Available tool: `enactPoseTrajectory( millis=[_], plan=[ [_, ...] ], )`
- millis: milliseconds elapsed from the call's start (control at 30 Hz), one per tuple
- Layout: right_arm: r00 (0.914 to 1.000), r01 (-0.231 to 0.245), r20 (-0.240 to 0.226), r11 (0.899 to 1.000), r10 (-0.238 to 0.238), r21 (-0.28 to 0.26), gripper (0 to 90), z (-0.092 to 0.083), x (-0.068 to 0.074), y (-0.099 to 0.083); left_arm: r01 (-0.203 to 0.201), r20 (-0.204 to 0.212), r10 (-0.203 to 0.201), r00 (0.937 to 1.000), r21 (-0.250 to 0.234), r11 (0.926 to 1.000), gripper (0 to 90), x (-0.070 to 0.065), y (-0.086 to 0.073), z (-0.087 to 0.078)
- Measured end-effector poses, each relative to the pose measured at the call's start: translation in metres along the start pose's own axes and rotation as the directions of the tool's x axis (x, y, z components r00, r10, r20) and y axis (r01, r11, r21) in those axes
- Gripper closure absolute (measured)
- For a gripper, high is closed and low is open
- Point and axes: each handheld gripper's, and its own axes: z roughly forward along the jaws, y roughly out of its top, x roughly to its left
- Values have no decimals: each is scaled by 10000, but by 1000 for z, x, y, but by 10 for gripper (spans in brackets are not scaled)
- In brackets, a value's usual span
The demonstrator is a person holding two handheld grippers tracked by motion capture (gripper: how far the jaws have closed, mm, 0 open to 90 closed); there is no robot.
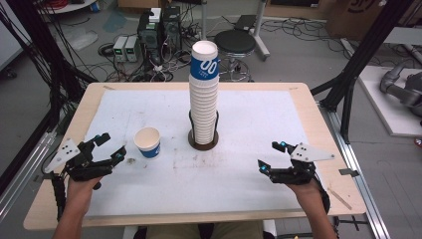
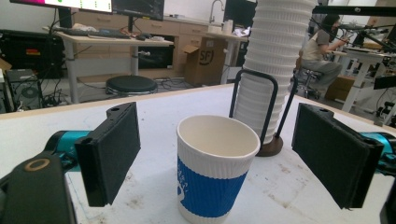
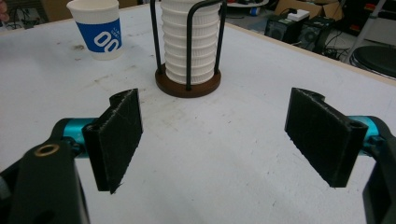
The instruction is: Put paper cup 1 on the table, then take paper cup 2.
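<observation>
Standing upright on the white mat (image 1: pixel 249 169), single paper cup (image 1: pixel 148 142) sits left of the cup stack (image 1: pixel 204 94) in its holder. Left gripper (image 1: pixel 110 146) gapes wide just beside it, gripping nothing. Right gripper (image 1: pixel 271 155) wide apart too, empty.

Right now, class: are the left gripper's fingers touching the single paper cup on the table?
Apart. In the left gripper view, white table shows between each finger and the paper cup; the left gripper is open around it.

single cup (image 1: pixel 148 142) stands on the table (image 1: pixel 308 107), just left of the cup stack (image 1: pixel 204 94) in its holder (image 1: pixel 191 140).
</observation>
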Motion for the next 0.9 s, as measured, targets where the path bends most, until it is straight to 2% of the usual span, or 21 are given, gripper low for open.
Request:
enactPoseTrajectory(
  millis=[267,600,733,900],
  plan=[
    [9998,-60,-179,10000,59,-36,195,2,2,3,-51,-26,51,10000,28,10000,154,0,0,2],
    [9986,-105,-520,9998,96,-168,195,7,4,12,93,151,-95,9998,114,9999,154,-5,-3,4],
    [9974,-31,-715,9995,9,-301,195,8,5,23,115,194,-117,9997,108,9999,154,-8,-2,5],
    [9954,48,-952,9990,-91,-450,195,14,6,44,50,343,-58,9994,223,9997,154,-12,-2,7]
  ],
)
